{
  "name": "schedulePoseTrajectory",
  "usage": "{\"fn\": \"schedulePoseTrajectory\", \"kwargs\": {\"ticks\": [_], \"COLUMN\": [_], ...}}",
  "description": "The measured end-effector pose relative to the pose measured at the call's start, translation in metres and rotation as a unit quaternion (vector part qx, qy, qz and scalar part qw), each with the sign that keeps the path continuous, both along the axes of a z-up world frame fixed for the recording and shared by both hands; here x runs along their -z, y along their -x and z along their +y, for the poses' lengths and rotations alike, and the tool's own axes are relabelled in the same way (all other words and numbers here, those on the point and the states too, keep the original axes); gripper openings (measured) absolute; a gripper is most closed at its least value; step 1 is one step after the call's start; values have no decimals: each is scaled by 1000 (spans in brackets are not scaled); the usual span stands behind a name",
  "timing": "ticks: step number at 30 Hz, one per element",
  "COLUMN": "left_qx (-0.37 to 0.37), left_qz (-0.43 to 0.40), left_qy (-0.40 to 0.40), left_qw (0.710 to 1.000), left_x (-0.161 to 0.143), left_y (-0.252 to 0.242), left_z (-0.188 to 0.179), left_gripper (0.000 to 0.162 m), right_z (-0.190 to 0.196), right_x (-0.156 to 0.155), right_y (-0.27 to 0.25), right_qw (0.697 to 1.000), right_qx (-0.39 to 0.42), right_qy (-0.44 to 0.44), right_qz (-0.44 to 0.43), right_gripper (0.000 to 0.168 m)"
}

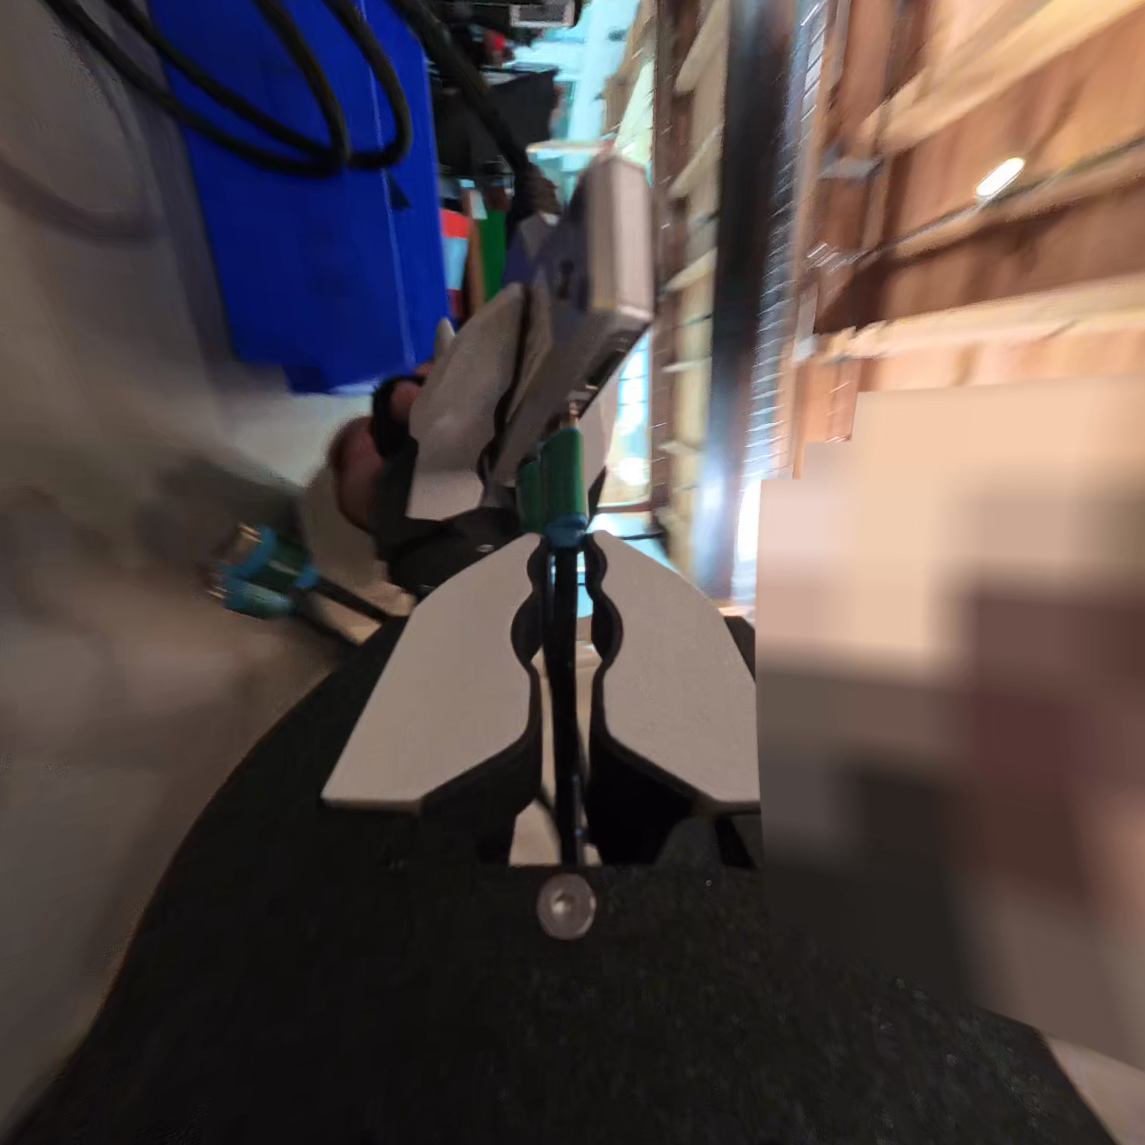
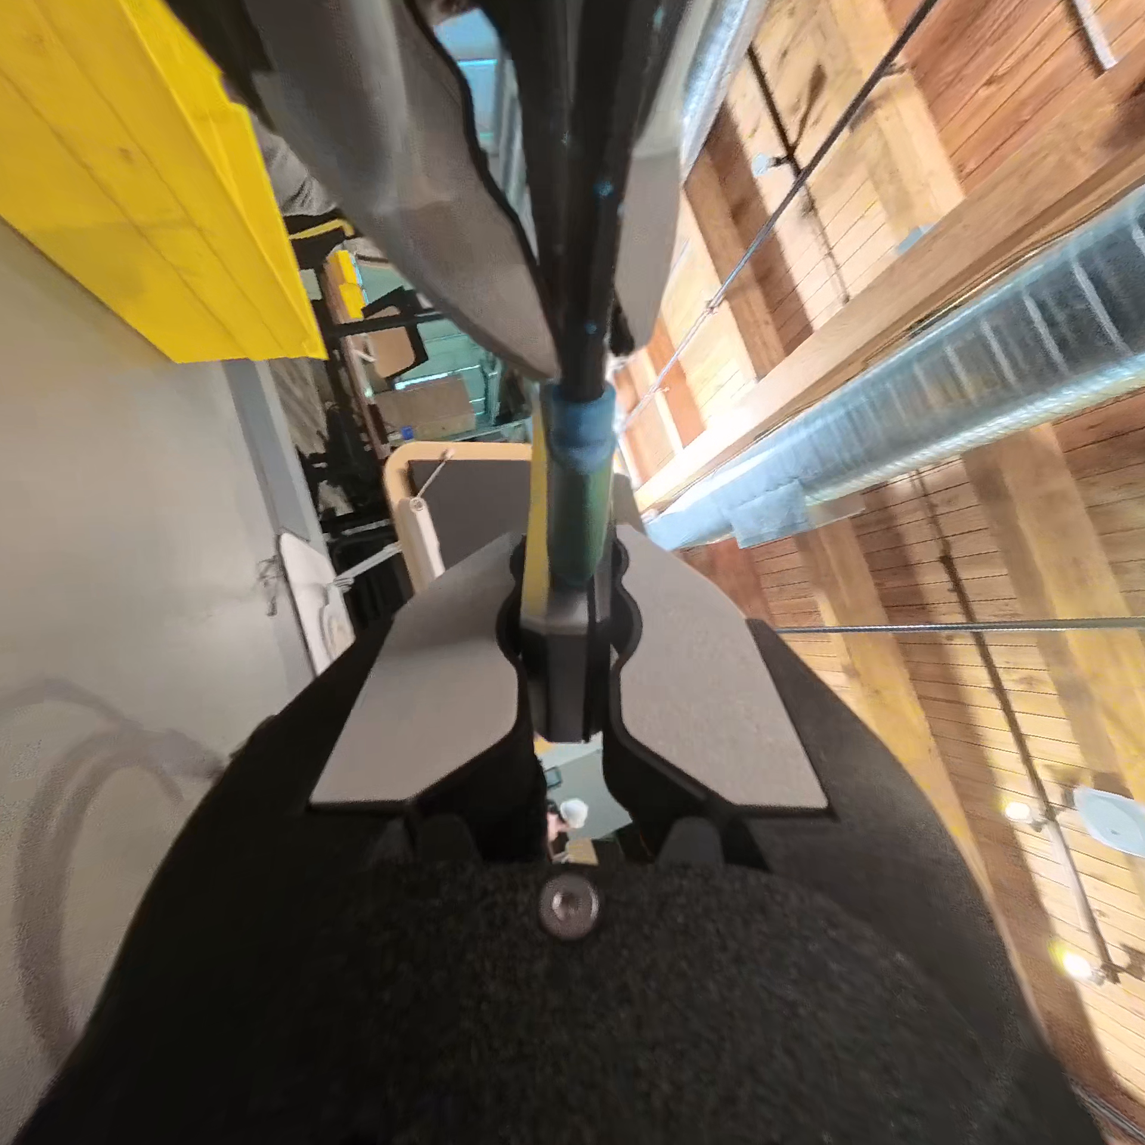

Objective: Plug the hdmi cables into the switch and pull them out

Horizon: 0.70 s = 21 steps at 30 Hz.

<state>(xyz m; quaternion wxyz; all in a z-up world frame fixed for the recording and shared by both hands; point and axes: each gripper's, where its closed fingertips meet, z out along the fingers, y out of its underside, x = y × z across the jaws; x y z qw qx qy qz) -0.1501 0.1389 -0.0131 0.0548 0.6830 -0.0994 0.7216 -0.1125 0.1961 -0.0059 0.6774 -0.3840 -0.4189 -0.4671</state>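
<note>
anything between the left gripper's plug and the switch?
Nothing visible. The left gripper pinches the cable just behind the green plug; the right gripper holds the black switch, with the plug's front end at it. Whether it is seated cannot be told.

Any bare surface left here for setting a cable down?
The pale surface bordering the yellow bin looks bare, likewise, though blurred, beside the blue bin. Crowded at centre: left gripper, shut on the black cable behind the green plug, meets right gripper clamping the switch; loose teal plugs lie nearby.
</note>
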Motion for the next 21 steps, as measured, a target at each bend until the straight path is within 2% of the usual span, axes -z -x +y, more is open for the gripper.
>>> {"fn": "schedulePoseTrajectory", "kwargs": {"ticks": [1,3,5,10,14,17,21], "left_qx": [6,14,12,-8,-96,-82,-44], "left_qz": [20,46,81,132,147,214,211], "left_qy": [-58,-146,-245,-481,-589,-627,-651], "left_qw": [998,988,966,867,789,744,728], "left_x": [3,6,7,-7,-29,3,51], "left_y": [0,0,5,24,61,78,44], "left_z": [2,4,8,19,48,53,18], "left_gripper": [10,18,29,31,28,29,28], "right_z": [3,8,12,20,21,22,25], "right_x": [4,12,18,33,35,36,42], "right_y": [0,0,0,0,0,-2,-2], "right_qw": [1000,999,998,996,994,991,985], "right_qx": [-2,-9,-2,8,-6,-18,-30], "right_qy": [14,36,56,90,102,119,144], "right_qz": [5,12,13,3,23,58,88], "right_gripper": [22,22,22,22,22,22,22]}}
